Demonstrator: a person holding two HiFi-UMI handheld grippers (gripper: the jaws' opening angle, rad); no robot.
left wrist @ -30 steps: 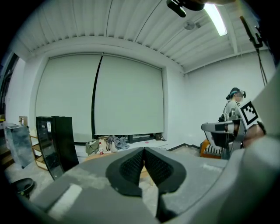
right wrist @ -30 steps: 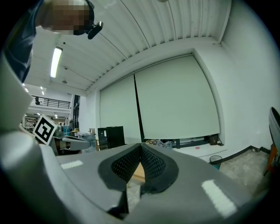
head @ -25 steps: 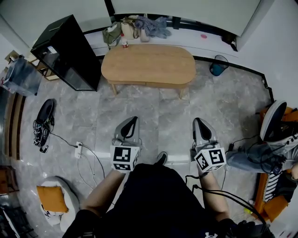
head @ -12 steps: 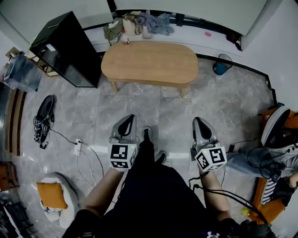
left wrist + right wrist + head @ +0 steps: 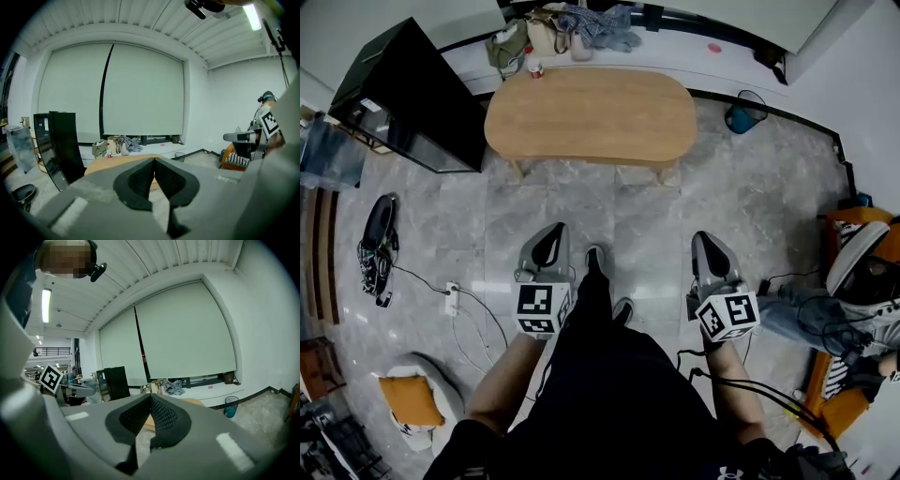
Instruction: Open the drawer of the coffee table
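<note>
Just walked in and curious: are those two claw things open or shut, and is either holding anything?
Left gripper: closed, holding nothing.
Right gripper: closed, holding nothing.

- Glossy grey marble-look floor tiles (image 5: 741, 216), with a black skirting strip (image 5: 806, 134) along the far edge.
- White walls (image 5: 262, 333); a wide window covered by two pale roller blinds (image 5: 140, 89).
- A low white ledge (image 5: 722, 67) runs beneath the window, with bags and crumpled clothes (image 5: 600, 23) on its left part.
- A tall black cabinet (image 5: 408, 98) stands at the floor's far left.
- A teal waste bin (image 5: 742, 114) sits on the floor near the ledge's right end.
- The white ribbed ceiling (image 5: 154, 18) carries a lit strip light (image 5: 251, 16).
- A white power strip (image 5: 452, 298) and its cable lie on the floor's left side.
</note>
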